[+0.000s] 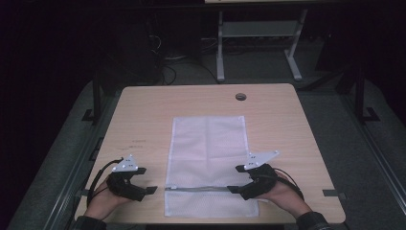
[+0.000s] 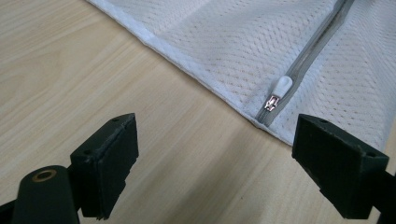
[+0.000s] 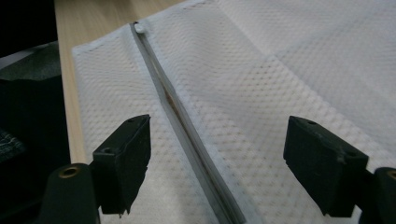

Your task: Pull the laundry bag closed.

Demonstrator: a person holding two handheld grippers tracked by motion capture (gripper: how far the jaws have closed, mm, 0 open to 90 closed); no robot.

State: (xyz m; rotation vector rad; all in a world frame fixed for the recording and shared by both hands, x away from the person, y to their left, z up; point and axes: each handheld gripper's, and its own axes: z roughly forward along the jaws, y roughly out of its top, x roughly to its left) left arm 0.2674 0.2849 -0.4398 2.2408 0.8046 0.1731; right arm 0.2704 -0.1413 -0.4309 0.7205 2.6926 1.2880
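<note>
Mesh bag (image 1: pixel 209 158) lies flat on the counter (image 1: pixel 143 120); both released claws, left (image 1: pixel 152 190) and right (image 1: pixel 232 189), risk bunching its fabric instead of catching the small zipper pull (image 2: pixel 279 92).

Both forearms came in from the bottom edge, one hand on each tool. The left gripper (image 1: pixel 152 190) sat low and pointed inward to the right, jaws spread wide with nothing between the pads. The right gripper (image 1: pixel 233 179) mirrored it, pointed left, jaws gaping too and gripping nothing, wrist angled in a bit.
</note>
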